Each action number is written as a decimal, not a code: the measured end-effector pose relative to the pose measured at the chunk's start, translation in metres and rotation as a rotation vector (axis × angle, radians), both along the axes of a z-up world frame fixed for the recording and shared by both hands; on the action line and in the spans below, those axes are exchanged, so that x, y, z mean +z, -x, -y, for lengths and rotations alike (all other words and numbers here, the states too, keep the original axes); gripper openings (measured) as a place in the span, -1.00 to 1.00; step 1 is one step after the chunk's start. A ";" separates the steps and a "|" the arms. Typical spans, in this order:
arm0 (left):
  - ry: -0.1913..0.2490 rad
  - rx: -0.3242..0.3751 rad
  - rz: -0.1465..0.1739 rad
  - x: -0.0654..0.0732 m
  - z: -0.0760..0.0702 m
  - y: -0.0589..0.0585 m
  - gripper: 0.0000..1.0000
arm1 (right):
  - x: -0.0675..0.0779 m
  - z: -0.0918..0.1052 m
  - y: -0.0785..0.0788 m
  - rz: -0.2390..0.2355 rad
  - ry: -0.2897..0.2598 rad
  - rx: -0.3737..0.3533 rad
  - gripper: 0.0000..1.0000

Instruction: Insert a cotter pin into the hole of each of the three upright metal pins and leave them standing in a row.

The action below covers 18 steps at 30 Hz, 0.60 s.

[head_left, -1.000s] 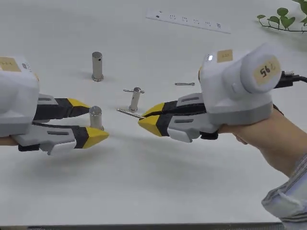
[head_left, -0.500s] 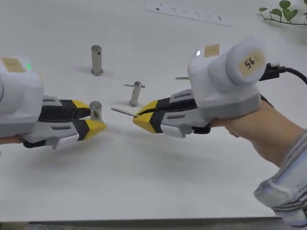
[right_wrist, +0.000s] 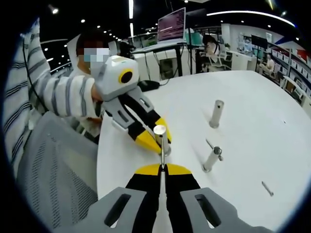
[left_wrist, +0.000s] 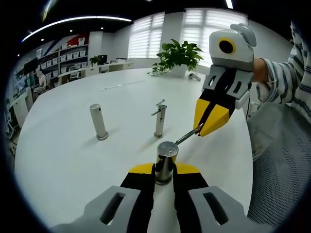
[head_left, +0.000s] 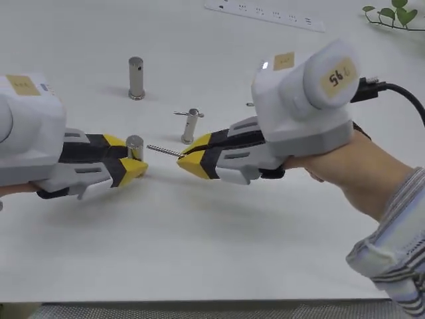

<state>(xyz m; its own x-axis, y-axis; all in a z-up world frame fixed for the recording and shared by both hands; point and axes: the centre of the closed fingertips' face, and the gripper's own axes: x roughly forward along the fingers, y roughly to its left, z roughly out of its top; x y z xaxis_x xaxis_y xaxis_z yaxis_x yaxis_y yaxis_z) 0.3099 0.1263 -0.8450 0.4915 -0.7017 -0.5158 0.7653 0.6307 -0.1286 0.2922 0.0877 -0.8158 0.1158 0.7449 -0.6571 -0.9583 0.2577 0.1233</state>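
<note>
- A broad bare stretch of worktop [head_left: 199,252] is seen between the grippers and its near edge; a power strip [head_left: 265,13] lies toward the far edge.
- The left gripper [head_left: 135,158] is clenched on the near pin [head_left: 135,143], which is held upright on the worktop.
- The right gripper [head_left: 184,158] is clamped on a cotter [head_left: 163,151]. Its free tip is pointed at the near pin's top, just beside it; contact cannot be told.
- The middle pin [head_left: 191,126], crossed by a second cotter [head_left: 180,114], and the far pin [head_left: 136,78] are stood behind, well apart.
</note>
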 end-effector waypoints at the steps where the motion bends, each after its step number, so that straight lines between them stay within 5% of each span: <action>1: -0.002 -0.003 0.004 0.000 0.000 0.000 -0.75 | 0.000 0.000 0.000 -0.001 0.000 0.000 -0.92; 18: -0.005 -0.002 0.020 0.000 0.000 -0.001 -0.76 | 0.002 -0.004 0.001 0.014 0.000 0.012 -0.92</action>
<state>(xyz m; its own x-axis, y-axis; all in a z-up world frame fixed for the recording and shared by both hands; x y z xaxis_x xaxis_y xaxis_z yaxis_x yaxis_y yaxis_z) 0.3109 0.1266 -0.8455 0.5009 -0.6997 -0.5094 0.7687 0.6301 -0.1096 0.2912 0.0919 -0.8141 0.1161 0.7460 -0.6557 -0.9630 0.2463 0.1096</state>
